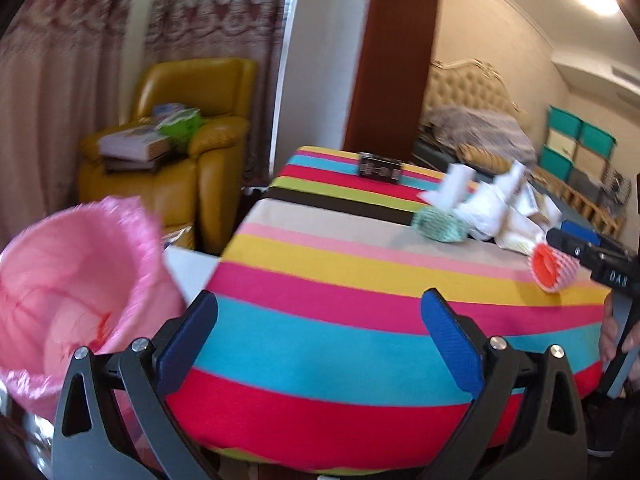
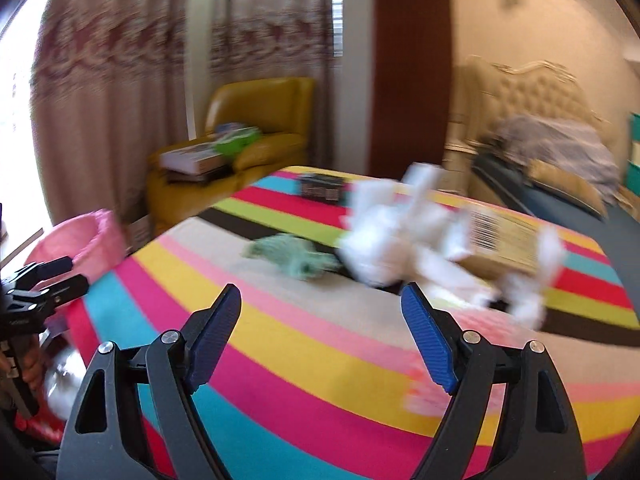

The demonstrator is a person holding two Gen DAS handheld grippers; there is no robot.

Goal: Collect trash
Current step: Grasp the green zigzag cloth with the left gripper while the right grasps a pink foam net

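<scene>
My right gripper [image 2: 320, 328] is nearer the white wrappers [image 2: 384, 236], which lie ahead and slightly right; both it and the left gripper [image 1: 320, 336] gape empty.

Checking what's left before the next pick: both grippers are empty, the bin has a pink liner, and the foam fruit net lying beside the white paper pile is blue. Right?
Not quite: the foam fruit net beside the white paper pile is green, as the left wrist view shows. Both grippers, left and right, are empty, and the bin has a pink liner.
</scene>
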